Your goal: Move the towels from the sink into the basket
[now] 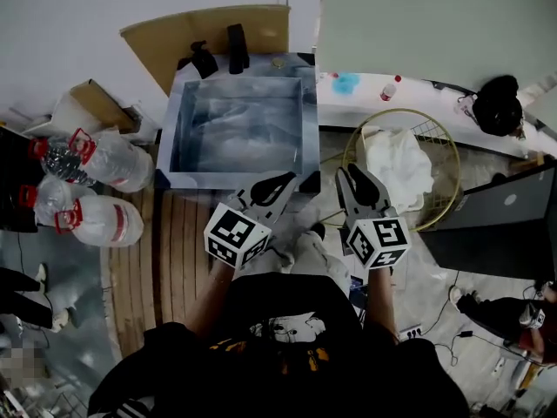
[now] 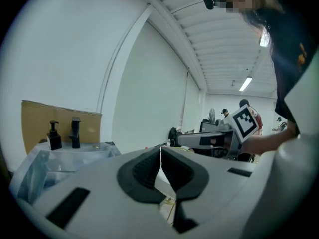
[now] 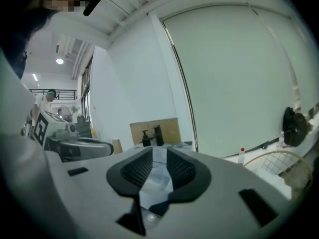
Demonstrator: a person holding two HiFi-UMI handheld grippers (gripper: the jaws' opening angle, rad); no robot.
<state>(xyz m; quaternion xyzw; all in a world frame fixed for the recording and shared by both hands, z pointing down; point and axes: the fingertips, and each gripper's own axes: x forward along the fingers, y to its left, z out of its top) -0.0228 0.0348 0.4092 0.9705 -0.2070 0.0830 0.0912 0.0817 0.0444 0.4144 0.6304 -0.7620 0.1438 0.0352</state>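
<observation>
The metal sink (image 1: 174, 138) lies ahead of me, lined with shiny clear plastic; I make out no towel inside it. To its right the round wire basket (image 1: 444, 146) holds crumpled white towels (image 1: 396, 164). Both grippers hover level just short of the sink's front edge. My left gripper (image 1: 290, 178) (image 2: 160, 151) is shut, its pads touching at the tips with nothing between them. My right gripper (image 1: 345, 172) (image 3: 159, 156) stands a little open, empty, with the sink (image 3: 164, 146) showing through the gap. The basket's rim (image 3: 279, 158) shows at the right of the right gripper view.
A black faucet (image 1: 237, 46) and soap dispenser (image 1: 203, 57) stand at the sink's back, with cardboard (image 1: 209, 33) behind. Big water bottles (image 1: 104, 159) lie at the left. A white counter carries a small bottle (image 1: 391, 87) and a black bag (image 1: 498, 103).
</observation>
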